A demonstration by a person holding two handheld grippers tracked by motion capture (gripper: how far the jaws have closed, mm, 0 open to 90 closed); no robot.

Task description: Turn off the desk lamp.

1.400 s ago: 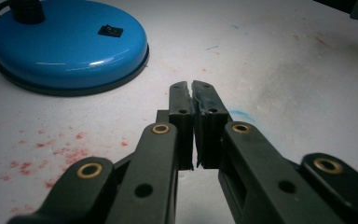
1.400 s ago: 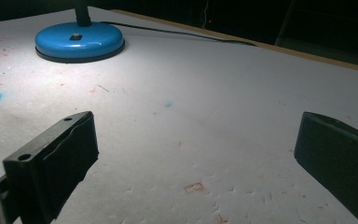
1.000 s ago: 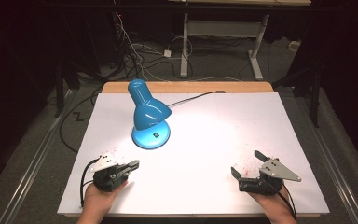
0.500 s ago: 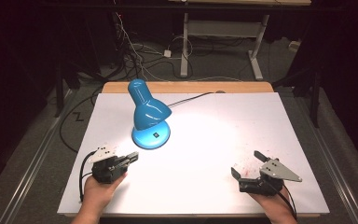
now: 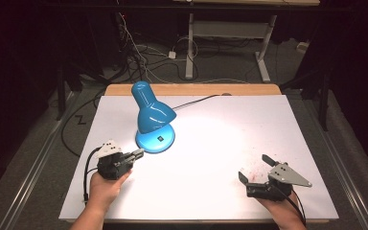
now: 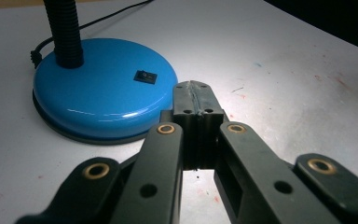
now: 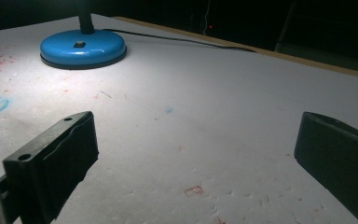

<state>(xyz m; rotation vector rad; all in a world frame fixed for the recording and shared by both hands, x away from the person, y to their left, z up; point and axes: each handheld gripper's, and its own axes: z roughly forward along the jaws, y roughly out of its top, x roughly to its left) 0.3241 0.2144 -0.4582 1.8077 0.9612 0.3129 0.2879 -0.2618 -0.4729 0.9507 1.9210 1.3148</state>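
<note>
I am bringing my left gripper (image 5: 135,154) toward the blue lamp (image 5: 153,120), whose round base (image 6: 103,95) is sitting on the tabletop (image 5: 220,143) just ahead of my fingers and a little to their left, with the small black switch (image 6: 146,76) lying on top of the base just beyond my fingertips. My left fingers (image 6: 196,100) are pressed together with nothing between them, which suits poking a switch, as I judge the step to be. To do it well, I am thinking of lifting the closed tip slightly over the base's rim, lining it up with the switch, and pressing down gently so the base is not sliding or tipping. The black corrugated neck (image 6: 64,32) is rising from the base to the left of my fingers, so I am planning to stay clear of it. My right gripper (image 5: 256,175) is resting low near the tabletop, well apart from the lamp, with its fingers (image 7: 56,156) spread wide and empty; the base (image 7: 83,47) is lying far ahead of them, to the left.
</note>
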